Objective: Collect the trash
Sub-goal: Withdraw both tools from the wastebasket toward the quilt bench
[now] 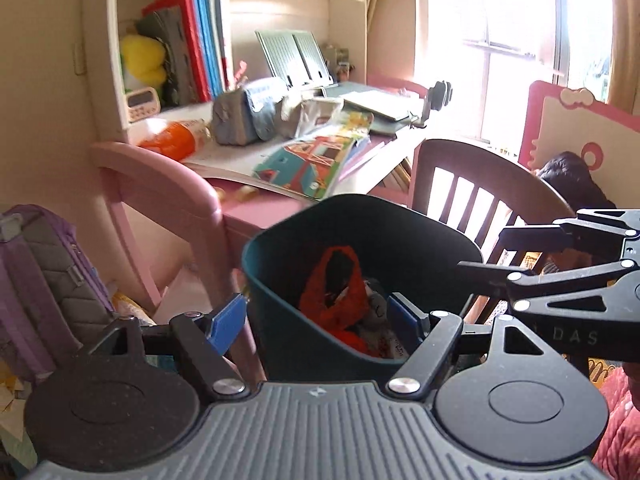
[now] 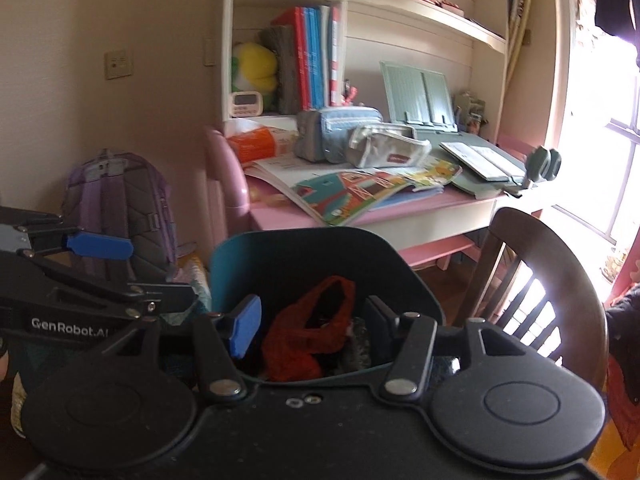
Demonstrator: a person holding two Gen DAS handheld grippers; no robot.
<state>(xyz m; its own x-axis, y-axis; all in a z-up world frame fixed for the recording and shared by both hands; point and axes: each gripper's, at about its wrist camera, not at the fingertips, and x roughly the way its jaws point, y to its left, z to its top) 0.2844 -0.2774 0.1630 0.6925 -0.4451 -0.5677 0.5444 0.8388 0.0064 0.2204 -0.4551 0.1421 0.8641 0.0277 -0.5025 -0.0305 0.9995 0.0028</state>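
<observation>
Cluttered pink desk (image 2: 400,216) with soft pouches and glossy books fills the background. Below both grippers stands a smooth dark teal bin (image 1: 400,220) holding crumpled red netting (image 1: 340,300). Left gripper (image 1: 316,320) and right gripper (image 2: 312,328) gape wide, empty; next trash likely calls for a gentle pinch

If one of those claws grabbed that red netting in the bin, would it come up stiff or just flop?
The red mesh bag lies crumpled and folded over itself in the dark teal bin, so it would probably droop limply. Its open weave suggests it is very light. It might also snag on the other trash beside it, though that is hard to tell from here.
</observation>
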